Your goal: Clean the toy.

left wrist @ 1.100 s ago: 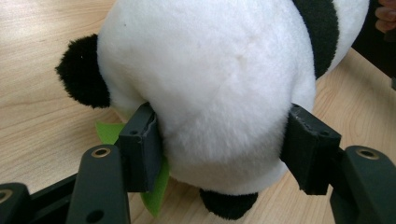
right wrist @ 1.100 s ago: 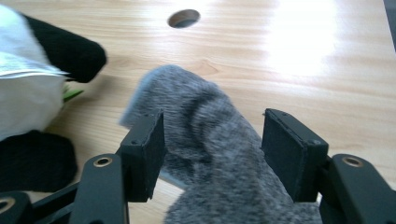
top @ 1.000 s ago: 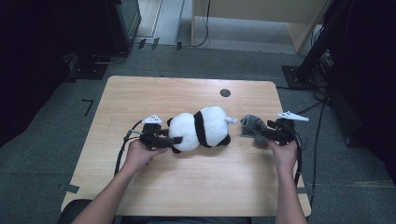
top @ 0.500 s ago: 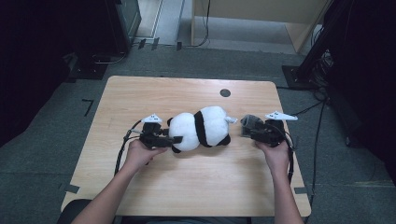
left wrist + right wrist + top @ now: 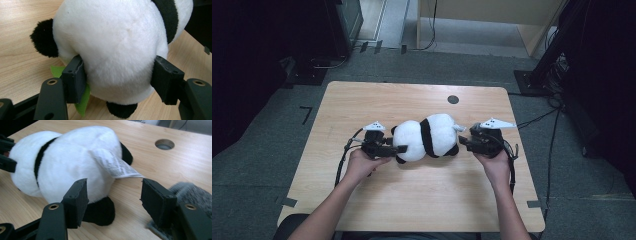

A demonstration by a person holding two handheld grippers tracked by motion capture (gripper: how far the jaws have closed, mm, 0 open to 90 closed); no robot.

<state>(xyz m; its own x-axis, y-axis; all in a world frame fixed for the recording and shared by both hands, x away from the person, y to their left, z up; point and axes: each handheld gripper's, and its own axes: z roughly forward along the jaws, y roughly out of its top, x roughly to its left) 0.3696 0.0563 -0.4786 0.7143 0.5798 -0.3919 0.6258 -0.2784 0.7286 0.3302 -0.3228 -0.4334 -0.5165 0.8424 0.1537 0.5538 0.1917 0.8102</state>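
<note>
- Panda plush (image 5: 427,138) lies on its side mid-desk (image 5: 412,200), between the two grippers.
- Left gripper (image 5: 384,148) has its fingers (image 5: 75,78) pressed against both sides of the panda's white rump, gripping it; nothing there has changed.
- Right gripper (image 5: 467,142) has moved in from the desk's right side over the last second; its fingers (image 5: 76,200) stand wide open, holding nothing, beside the sewn-in label (image 5: 113,165).
- Grey fuzzy object (image 5: 190,192) sits under the right gripper.
- Judgement: a second grasp looks imminent.

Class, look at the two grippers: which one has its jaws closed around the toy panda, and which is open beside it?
The left gripper has its jaws pressing both sides of the panda's white body. The right gripper stands open, with the panda's cloth label above its gap.
</note>
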